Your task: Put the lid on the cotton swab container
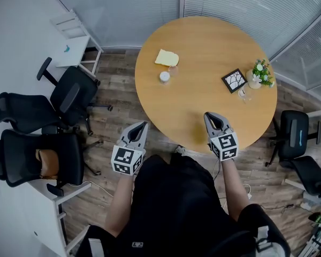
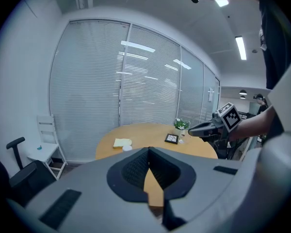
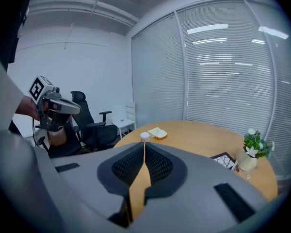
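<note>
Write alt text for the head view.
From above: a person holds the left gripper and right gripper, both shut, near a round wooden table bearing a white round item, yellow pad, framed picture and plant.

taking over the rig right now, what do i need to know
Left gripper: shut, empty, just off the table's near edge.
Right gripper: shut, empty, over the near edge of the table.
Things: a white round piece and a small clear piece sit across the table beside a yellow pad; which is lid and which is container, too small to tell.
Done: nothing, lid not on.
Left: reach across, grip the lid, set it on the container.
</note>
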